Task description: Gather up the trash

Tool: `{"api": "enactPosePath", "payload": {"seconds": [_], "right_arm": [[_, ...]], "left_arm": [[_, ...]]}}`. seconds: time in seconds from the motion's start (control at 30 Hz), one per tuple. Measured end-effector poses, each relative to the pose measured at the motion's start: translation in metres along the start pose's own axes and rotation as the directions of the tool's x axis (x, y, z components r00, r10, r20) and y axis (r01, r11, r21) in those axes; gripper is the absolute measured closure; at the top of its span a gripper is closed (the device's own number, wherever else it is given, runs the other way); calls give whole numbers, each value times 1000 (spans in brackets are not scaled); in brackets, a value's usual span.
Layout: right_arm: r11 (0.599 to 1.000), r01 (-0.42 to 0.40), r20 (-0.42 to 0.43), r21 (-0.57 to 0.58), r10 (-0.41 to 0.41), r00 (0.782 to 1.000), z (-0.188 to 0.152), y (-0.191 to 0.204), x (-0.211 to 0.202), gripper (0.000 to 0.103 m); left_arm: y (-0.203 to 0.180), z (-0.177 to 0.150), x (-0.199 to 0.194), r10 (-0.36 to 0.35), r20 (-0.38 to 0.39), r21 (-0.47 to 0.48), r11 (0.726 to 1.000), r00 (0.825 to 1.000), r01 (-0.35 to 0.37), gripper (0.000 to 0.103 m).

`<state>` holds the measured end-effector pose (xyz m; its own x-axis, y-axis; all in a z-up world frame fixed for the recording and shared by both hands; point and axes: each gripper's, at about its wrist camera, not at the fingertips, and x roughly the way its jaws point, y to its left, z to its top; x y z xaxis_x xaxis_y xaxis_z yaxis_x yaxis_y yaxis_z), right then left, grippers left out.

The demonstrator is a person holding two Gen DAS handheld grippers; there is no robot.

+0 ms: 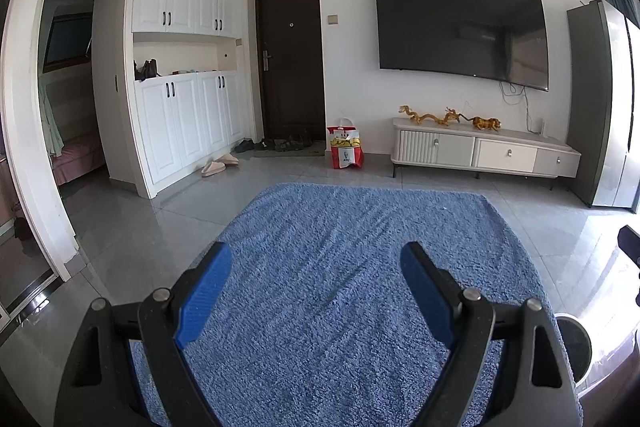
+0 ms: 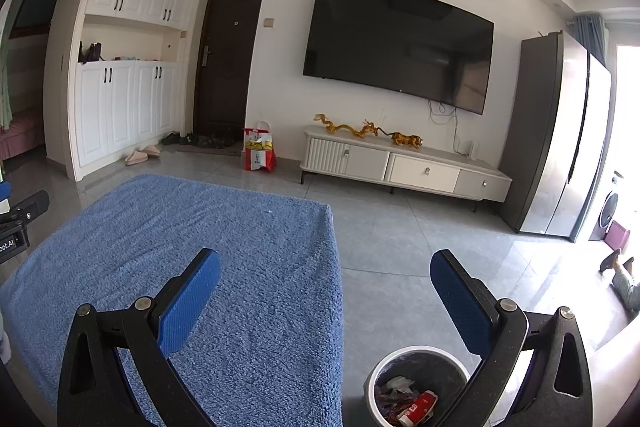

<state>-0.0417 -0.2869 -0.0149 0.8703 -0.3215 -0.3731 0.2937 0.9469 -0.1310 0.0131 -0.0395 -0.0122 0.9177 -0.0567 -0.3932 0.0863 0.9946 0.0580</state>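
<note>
Above the blue rug (image 1: pixel 340 267), 2 empty grippers, left (image 1: pixel 316 259) and right (image 2: pixel 326 267), jaws apart.

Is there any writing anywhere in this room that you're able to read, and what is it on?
"KFC": low on the red and white paper bag by the dark door.
"oot.AI" (start cut off): black device at the right view's left edge.
Red crumpled wrapper in the white round bin: print too blurred to read.

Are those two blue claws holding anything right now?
No. Both the left gripper and right gripper have open, empty jaws.
</note>
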Motion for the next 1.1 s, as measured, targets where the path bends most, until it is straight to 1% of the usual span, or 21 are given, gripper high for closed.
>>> {"api": "enactPosePath", "payload": {"seconds": [0.37, 0.73, 1.1], "right_arm": [[1000, -2, -9, 8, 2, 1000, -4, -3, 2, 0], [1000, -10, -11, 9, 10, 1000, -5, -4, 3, 0], [999, -28, -22, 18, 28, 999, -7, 2, 13, 0]], "left_arm": [[-3, 2, -1, -11, 4, 6, 1000, 1000, 11, 17], [-10, 1, -4, -17, 17, 37, 999, 1000, 17, 17], [-17, 0, -1, -41, -3, 55, 998, 999, 41, 17]]}}
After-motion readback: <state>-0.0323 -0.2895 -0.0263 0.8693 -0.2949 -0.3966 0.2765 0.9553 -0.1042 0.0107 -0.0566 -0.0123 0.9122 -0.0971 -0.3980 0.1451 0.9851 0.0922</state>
